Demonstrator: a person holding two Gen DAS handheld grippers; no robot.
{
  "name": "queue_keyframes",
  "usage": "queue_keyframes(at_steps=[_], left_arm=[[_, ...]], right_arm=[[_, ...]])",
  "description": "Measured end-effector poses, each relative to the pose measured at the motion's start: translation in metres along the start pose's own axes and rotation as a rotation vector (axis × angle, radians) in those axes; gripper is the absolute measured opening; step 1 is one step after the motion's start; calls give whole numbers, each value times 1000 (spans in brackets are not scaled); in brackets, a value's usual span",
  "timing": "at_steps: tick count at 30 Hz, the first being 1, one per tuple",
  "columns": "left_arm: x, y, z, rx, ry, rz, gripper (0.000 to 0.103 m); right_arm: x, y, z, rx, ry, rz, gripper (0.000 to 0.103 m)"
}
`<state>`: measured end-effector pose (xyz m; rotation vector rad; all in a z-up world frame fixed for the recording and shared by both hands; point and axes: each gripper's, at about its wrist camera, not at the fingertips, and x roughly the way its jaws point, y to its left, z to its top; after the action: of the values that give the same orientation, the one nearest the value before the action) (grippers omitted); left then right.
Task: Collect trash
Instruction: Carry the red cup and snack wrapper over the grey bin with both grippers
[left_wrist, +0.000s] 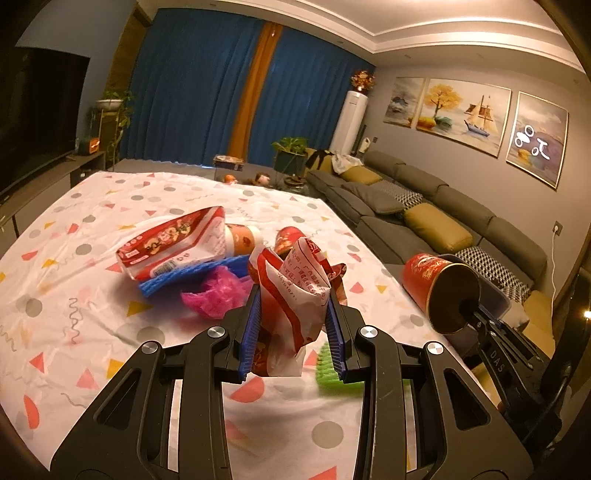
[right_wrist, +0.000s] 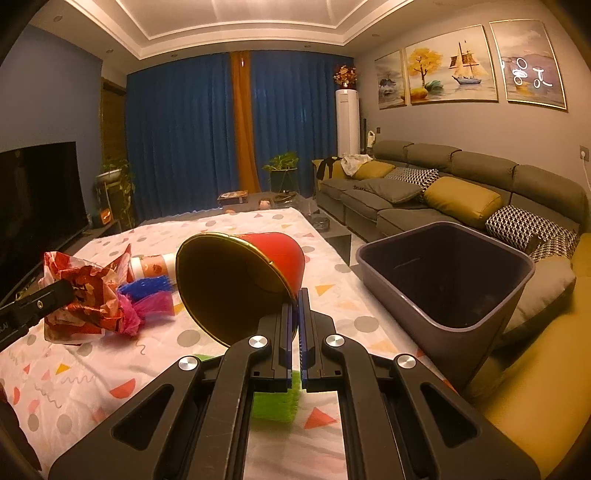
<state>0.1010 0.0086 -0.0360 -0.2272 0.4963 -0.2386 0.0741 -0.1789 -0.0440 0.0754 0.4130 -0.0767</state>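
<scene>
Pinched by its rim, a red paper cup (right_wrist: 258, 273) is held by the closed right gripper (right_wrist: 295, 314) near the table's (right_wrist: 110, 369) right edge. A crumpled red-and-white wrapper (left_wrist: 295, 295) is clamped in the partly open left gripper (left_wrist: 293, 325).

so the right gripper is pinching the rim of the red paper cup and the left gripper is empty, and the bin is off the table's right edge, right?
Not quite: the left gripper is not empty. The left wrist view shows it clamped on a crumpled red and white wrapper. The rest holds: the right gripper pinches the rim of the red paper cup, and the bin stands off the table's right edge.
</scene>
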Motion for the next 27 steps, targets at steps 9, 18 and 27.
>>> queue_keyframes(at_steps=[9, 18, 27], left_arm=[[19, -31, 3, 52, 19, -47, 32], [49, -83, 13, 126, 36, -157, 32], [86, -149, 18, 225, 57, -267, 32]], right_arm=[[0, -21, -1, 28, -8, -18, 4], [-1, -59, 12, 66, -36, -74, 4], [-1, -100, 28, 80, -71, -179, 4]])
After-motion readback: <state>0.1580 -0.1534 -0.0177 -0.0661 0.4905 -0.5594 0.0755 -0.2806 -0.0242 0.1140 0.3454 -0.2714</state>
